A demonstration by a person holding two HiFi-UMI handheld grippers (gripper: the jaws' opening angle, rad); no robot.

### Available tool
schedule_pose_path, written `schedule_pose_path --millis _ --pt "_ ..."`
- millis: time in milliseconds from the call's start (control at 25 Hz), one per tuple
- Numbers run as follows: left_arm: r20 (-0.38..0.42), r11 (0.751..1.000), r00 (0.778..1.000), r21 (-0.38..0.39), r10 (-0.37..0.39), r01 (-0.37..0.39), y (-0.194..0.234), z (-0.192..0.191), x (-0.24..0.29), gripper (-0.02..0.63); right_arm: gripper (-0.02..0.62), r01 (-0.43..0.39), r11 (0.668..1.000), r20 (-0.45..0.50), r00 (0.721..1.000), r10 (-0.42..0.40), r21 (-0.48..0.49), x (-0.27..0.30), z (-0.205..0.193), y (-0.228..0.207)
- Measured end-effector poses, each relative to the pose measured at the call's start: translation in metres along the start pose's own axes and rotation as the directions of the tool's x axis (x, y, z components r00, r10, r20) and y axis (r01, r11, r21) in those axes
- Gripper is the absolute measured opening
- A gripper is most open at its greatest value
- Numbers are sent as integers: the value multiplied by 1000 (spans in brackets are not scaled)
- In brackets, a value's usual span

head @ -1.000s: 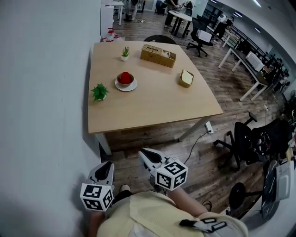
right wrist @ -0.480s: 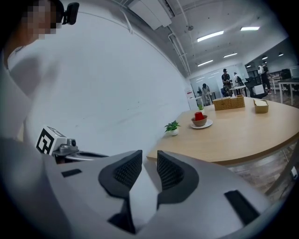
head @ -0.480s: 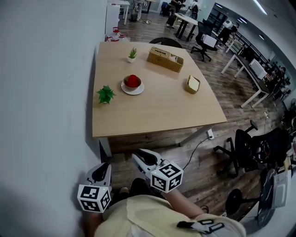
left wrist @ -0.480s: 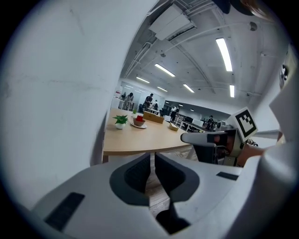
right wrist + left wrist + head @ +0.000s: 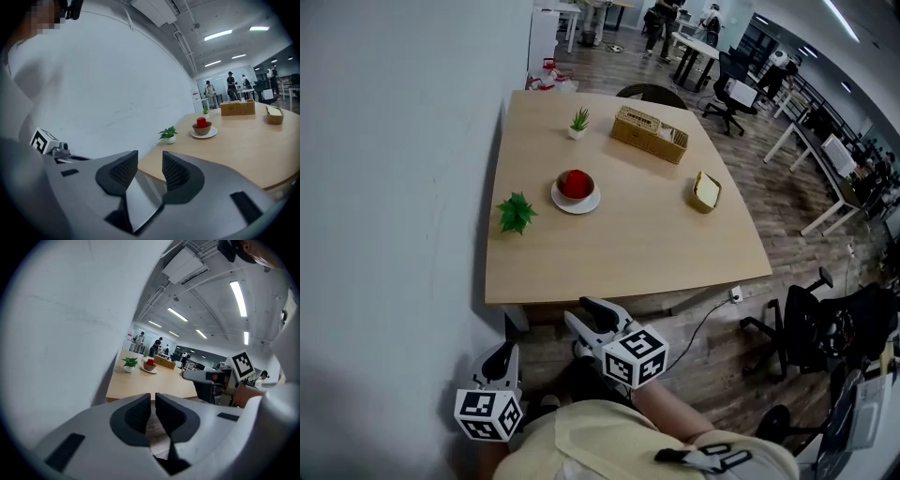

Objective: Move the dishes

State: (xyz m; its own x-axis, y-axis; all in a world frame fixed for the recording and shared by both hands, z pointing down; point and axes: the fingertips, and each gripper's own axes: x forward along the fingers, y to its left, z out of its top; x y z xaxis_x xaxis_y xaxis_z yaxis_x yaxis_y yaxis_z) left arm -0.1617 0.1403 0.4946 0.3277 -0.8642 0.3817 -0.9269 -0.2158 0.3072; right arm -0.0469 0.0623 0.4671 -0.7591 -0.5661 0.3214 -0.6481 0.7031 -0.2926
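The left tongs hang low beside the wall, jaws almost touching, nothing between them; the right tongs sit just short of the table's near edge, jaws narrowly apart and empty; the plate, bearing a bowl with a red cup, stands mid-table near a plant, well apart from both tongs.
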Motion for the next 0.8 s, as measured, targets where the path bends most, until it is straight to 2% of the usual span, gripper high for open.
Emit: schedule_pose_path --millis 160,600,800 --pt "23 999 1000 42 6 -7 -9 22 39 40 161 -10 1000 -10 1000 9 -7 17 14 -34" --pt "26 997 999 65 35 -36 -13 55 120 40 172 -2 997 -27 1000 0 -82 61 55 -110" --pt "55 994 997 88 57 -62 -11 78 155 40 181 10 992 -29 999 -14 -125 79 72 -145"
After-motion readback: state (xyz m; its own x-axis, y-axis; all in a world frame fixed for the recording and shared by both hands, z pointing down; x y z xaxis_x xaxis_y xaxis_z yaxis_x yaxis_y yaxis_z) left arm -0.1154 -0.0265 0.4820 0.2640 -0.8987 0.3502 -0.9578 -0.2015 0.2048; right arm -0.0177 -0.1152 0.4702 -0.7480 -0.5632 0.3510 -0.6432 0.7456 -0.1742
